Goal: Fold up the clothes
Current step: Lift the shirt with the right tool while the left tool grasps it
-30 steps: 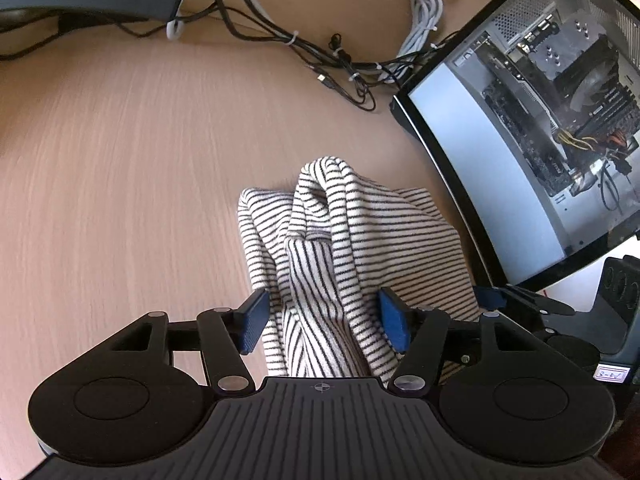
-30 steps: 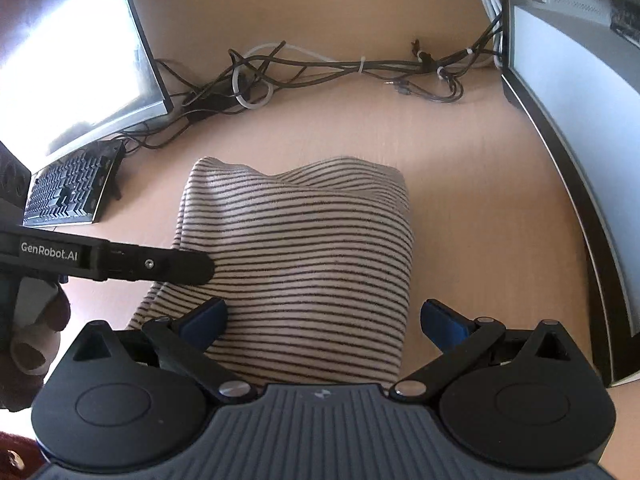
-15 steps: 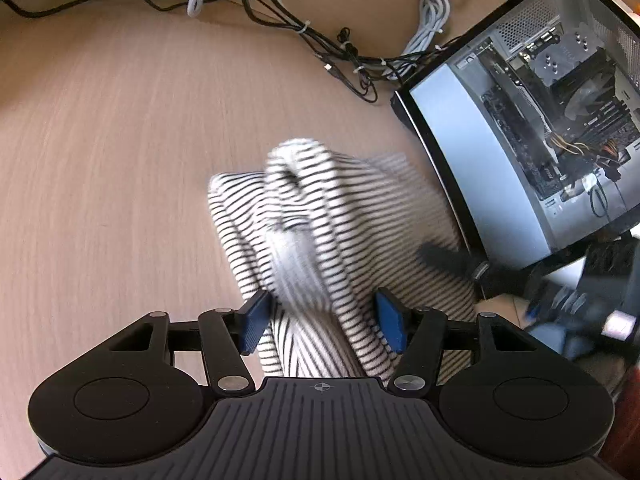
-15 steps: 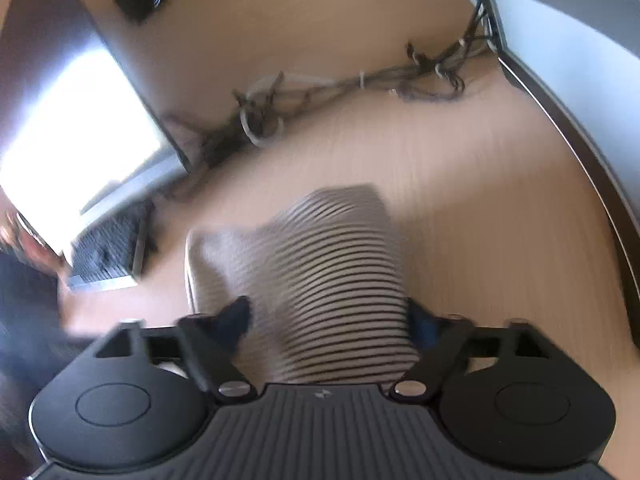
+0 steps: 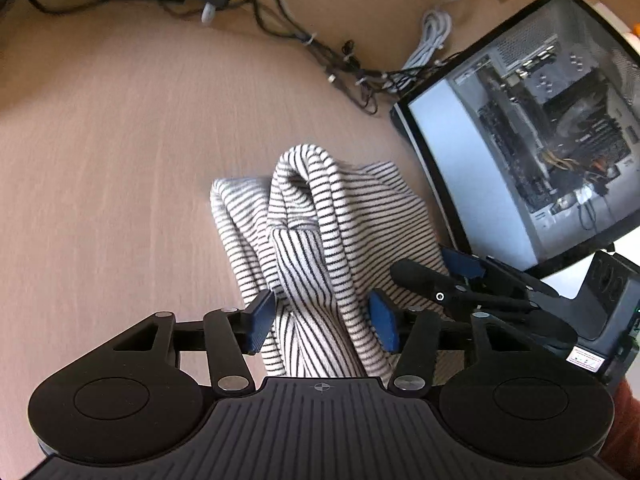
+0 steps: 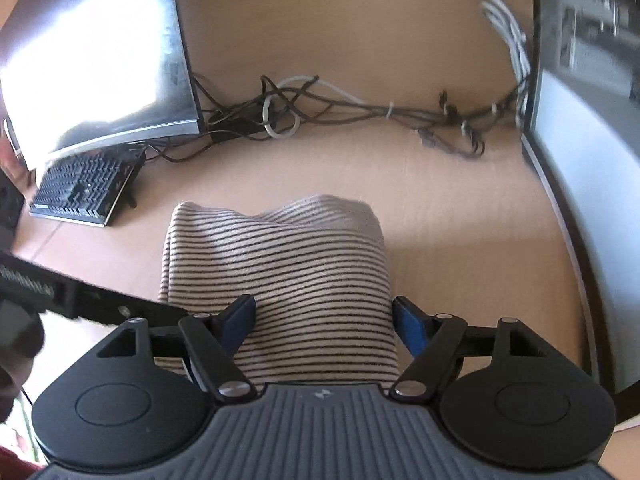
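Both grippers, left gripper [image 5: 322, 322] and right gripper [image 6: 326, 322], stand apart, straddling the black-and-white striped knit garment [image 5: 320, 248] bunched beside the glass-sided computer case [image 5: 532, 152]; closing now risks pinching several layers, dragging the fold askew.

The striped shirt [image 6: 280, 280] sits bunched mid-desk, and room around it is uneven. Left of the shirt the bare wooden desk [image 5: 100, 200] runs wide and free. Right of the shirt a computer case [image 5: 520, 152] stands close, leaving only a narrow strip of desk between them. Behind the shirt a tangle of cables [image 6: 360, 112] lines the back edge (desk lies bare between it and the shirt). Behind and to the left of the shirt, a monitor [image 6: 100, 52] and a keyboard [image 6: 84, 184] block that corner
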Tool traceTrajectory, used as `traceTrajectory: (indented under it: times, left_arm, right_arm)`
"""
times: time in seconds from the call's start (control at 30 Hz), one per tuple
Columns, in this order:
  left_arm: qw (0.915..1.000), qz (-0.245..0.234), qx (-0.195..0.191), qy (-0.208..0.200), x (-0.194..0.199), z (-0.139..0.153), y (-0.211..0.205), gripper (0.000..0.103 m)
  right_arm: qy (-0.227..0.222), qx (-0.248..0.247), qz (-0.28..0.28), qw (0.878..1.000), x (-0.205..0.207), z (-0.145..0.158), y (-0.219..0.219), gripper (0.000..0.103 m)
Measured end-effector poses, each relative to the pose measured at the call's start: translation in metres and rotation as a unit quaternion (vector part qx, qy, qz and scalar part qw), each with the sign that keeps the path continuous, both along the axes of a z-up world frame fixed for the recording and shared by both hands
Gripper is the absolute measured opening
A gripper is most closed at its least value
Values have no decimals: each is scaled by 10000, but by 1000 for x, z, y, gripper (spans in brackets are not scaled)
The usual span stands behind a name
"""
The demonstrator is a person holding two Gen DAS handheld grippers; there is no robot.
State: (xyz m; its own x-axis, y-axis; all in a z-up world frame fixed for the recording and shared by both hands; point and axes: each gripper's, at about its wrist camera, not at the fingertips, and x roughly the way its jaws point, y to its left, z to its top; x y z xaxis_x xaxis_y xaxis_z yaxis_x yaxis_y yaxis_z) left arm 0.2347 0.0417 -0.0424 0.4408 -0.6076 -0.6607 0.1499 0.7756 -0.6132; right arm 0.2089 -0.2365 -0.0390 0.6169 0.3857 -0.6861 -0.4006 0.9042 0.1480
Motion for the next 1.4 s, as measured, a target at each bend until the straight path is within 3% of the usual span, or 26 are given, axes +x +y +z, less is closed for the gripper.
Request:
traceTrajectory:
  times: [0.17,0.23,0.27,0.3,0.43,0.5,0.63,0.73,0.77,0.93,1.0,1.13,1.23,1.3,1.4]
  left_arm:
    - [9992,116,332,-198,-10,12,10,53]
    - [9986,154,471,-207,-12,11,10,45]
    - [9983,162,521,-190,-14,10,9,44]
    - [9982,148,557,-187,-15,9,7,44]
    - [9973,49,701,-234,-20,8,-1,44]
    - [9962,-26,810,-330,-22,11,-7,44]
    - [9922,-195,1092,-570,-29,16,-19,44]
    - [9887,-298,1280,-724,-35,18,-26,44]
    - [9879,-320,1314,-753,-36,19,-27,45]
    - [9867,-398,1354,-807,-43,21,-31,45]
    - [9871,-448,1306,-806,-46,21,-31,45]
    - [9919,-663,866,-650,-50,16,-27,36]
    - [9946,-790,455,-501,-51,7,-27,33]
    - [9953,-831,231,-430,-51,1,-29,33]
    - [9952,-898,16,-398,-49,-1,-36,33]
  right_arm:
    - [-410,-151,12,9990,-17,21,-5,74]
    - [-487,-88,208,9986,-25,30,3,65]
    - [-502,-108,379,9980,-31,32,10,55]
    - [-517,-128,550,9971,-36,35,18,54]
    - [-540,-388,1232,9901,-58,29,52,56]
    - [-518,-742,1449,9853,-67,20,63,63]
    - [-575,-1220,1514,9792,-81,11,67,63]
    - [-686,-1458,1420,9767,-85,13,62,52]
    - [-642,-1437,1374,9779,-85,14,58,44]
    - [-839,-1775,1421,9702,-97,11,57,34]
    - [-925,-1860,1478,9670,-102,8,59,15]
    - [-612,-1320,1213,9819,-96,17,48,10]
    - [-120,-256,815,9963,-81,38,28,9]
    - [50,635,644,9959,-72,55,13,9]
    - [382,1377,449,9887,-64,67,7,9]
